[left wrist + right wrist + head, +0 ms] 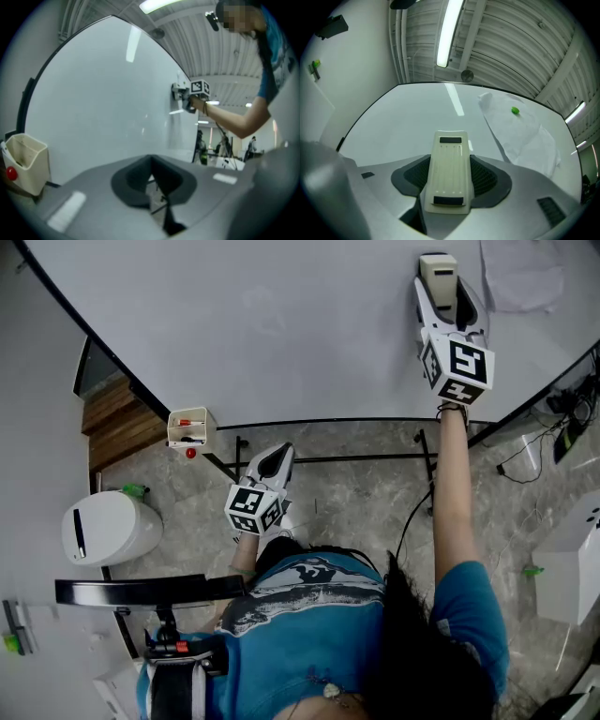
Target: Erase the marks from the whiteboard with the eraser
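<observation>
The whiteboard (281, 324) fills the top of the head view, and I see no marks on it. A cream eraser (438, 273) lies against the board's upper right, with my right gripper (442, 298) shut on it. The right gripper view shows the eraser (449, 159) lengthwise between the jaws of the right gripper (449, 180), its far end on the board (403, 126). My left gripper (272, 463) hangs low by the board's bottom edge, shut and holding nothing. In the left gripper view, the left gripper (154, 185) points along the board (103, 103) towards the raised right gripper (187, 96).
A cream holder (190, 427) with a red marker hangs at the board's lower left corner, and the holder (26, 161) also shows in the left gripper view. A paper sheet (520, 136) with a green magnet (514, 110) is on the board's right. Stand bars (328, 460), a white bin (108, 526) and cables (534, 456) are on the floor.
</observation>
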### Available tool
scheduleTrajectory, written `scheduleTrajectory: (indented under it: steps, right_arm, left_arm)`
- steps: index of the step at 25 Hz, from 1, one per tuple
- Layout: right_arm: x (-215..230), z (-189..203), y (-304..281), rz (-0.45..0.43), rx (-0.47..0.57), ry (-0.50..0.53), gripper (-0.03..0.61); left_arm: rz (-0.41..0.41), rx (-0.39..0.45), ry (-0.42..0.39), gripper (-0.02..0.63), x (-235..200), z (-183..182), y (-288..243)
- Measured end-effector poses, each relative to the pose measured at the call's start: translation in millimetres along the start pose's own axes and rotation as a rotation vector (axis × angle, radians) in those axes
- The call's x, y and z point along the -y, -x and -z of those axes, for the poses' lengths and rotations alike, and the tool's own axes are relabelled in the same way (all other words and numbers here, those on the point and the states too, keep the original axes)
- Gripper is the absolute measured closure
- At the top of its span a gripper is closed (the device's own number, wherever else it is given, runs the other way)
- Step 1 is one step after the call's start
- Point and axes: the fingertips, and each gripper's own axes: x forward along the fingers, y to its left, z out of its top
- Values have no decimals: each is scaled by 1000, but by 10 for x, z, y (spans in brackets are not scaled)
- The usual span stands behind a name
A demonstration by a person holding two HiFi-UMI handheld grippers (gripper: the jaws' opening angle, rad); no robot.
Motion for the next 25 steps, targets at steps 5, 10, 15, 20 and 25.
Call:
scheduleTrajectory:
  steps: [5,10,15,20,25]
  right_arm:
    - [-285,122,259,-89,-28,-36,316]
    - [-707,339,620,-201,-90,6,316]
    - [-1181,642,1070,-327,-148,-80,316]
    - [-1703,985,1576,-451,-218,-125,316]
    - [-1971,1202,1957,-513,-272,-181,316]
  left_arm:
    - [-21,-6,-3,611,163,28,66]
    - [-43,-6,3,611,383,92,139]
    - [-80,-21,22,610,628,262,275]
    - [-124,-66,38,609,869,546,539]
    - [-170,-117,34,609,1030,745,832]
